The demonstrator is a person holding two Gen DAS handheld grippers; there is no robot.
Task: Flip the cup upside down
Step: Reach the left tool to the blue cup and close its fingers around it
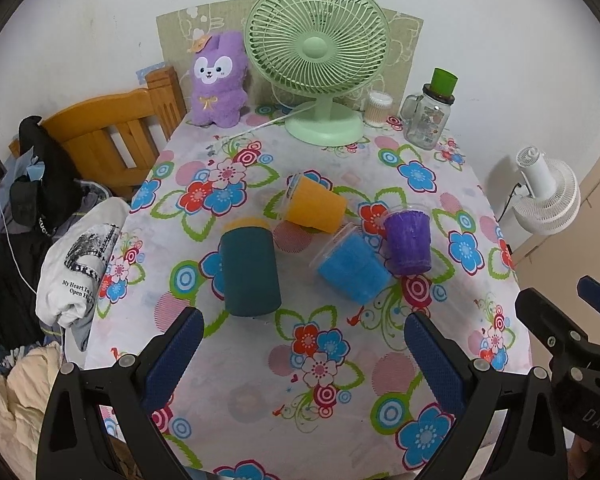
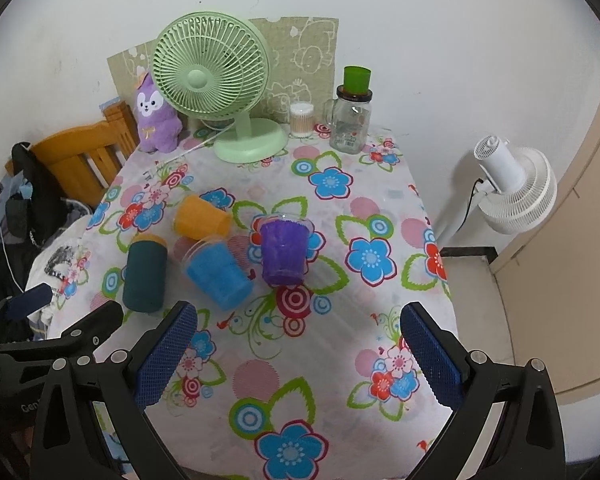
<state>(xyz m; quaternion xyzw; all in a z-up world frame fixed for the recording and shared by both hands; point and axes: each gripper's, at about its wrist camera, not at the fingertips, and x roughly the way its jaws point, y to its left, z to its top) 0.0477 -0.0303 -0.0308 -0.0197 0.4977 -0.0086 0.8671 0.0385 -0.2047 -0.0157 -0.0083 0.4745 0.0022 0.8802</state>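
Observation:
Several cups sit mid-table on the floral cloth. A dark teal cup, an orange cup and a blue cup lie on their sides. A purple cup stands upright, mouth up. My left gripper is open and empty, just short of the teal and blue cups. My right gripper is open and empty, short of the blue and purple cups. The right gripper also shows at the left wrist view's right edge.
At the table's back stand a green fan, a purple plush, a glass jar with a green lid and a cotton-swab tub. A wooden chair with clothes is left; a white fan is right.

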